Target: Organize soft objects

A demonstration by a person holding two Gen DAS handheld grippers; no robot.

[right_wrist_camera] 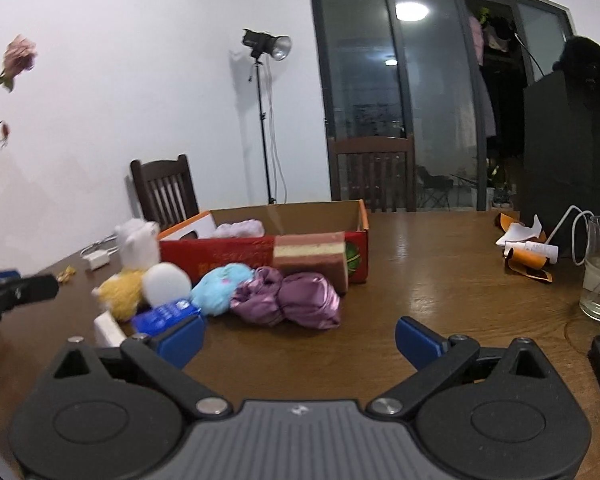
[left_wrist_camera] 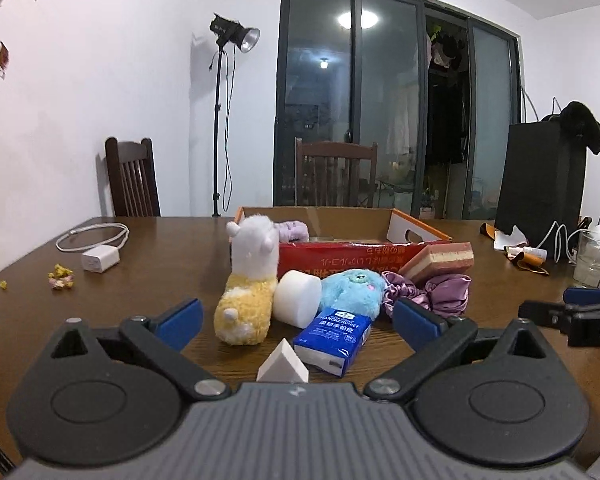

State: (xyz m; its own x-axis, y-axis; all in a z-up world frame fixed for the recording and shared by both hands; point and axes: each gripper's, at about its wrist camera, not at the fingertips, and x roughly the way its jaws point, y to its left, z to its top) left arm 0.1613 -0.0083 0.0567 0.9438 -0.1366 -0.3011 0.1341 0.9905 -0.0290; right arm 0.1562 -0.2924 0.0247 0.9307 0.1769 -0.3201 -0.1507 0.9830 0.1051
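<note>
Brown wood table (left_wrist_camera: 148,264), white wall, dark glass doors, two wood chairs, lamp on stand (left_wrist_camera: 236,36). Red cardboard box (left_wrist_camera: 340,256) at table middle, purple soft thing inside. Soft toys heaped just before box: white-yellow plush (left_wrist_camera: 248,280), blue plush (left_wrist_camera: 352,290), purple shiny cloth (right_wrist_camera: 296,298), striped sponge (right_wrist_camera: 310,254) leaning on box, blue tissue pack (left_wrist_camera: 334,334). Left gripper (left_wrist_camera: 296,316) low, spread wide, pinching nothing. Right gripper (right_wrist_camera: 300,338) same, nothing between jaws.

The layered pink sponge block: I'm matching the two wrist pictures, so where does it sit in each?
Left wrist view: layered pink sponge block right of centre, leaning on the red cardboard box.
Right wrist view: the block at centre, against the box front.
Shared landmark: purple satin scrunchie just in front of it.
</note>
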